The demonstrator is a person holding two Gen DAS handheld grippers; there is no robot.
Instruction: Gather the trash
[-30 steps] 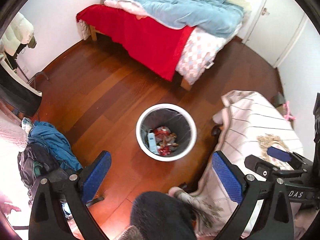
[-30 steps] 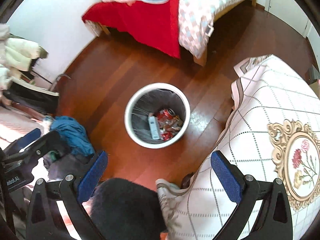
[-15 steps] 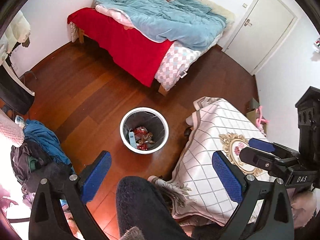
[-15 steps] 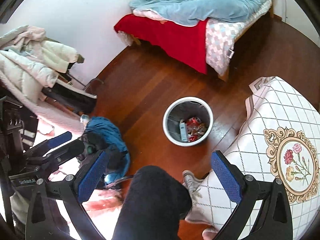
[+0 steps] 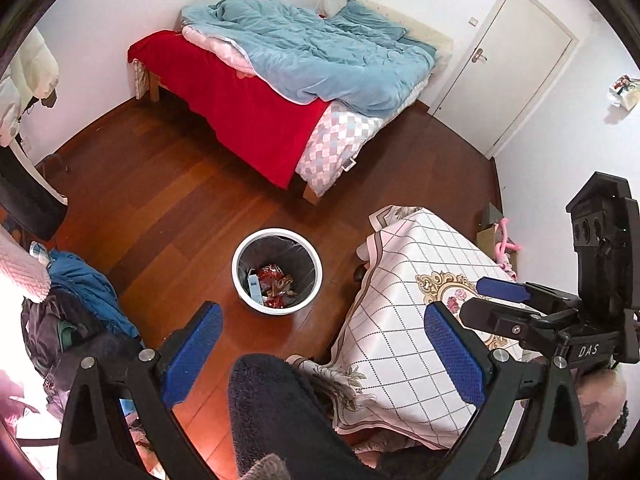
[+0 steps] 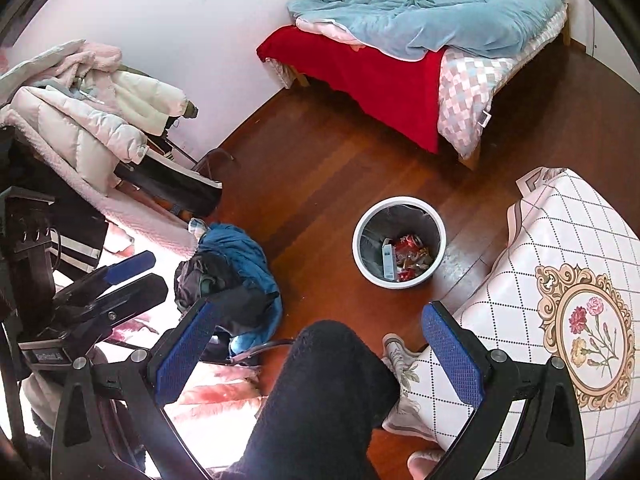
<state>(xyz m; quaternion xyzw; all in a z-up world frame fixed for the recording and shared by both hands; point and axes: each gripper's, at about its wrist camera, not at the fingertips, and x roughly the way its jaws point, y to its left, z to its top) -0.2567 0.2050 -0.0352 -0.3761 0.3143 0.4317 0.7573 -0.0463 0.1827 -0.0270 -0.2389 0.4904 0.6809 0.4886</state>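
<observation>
One white bin [image 5: 277,271] stands on the floor, one bed [image 5: 304,92] by the wall, one cloth-covered table [image 5: 416,312], one door [image 5: 516,64] — and two grippers, left [image 5: 324,354] and right [image 6: 320,350] (each with two blue pads).

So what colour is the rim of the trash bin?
White, around a dark liner; the trash bin shows best in the right wrist view.

Right hand-held gripper [image 6: 322,348] agape, empty; bin [image 6: 400,204] below.
</observation>
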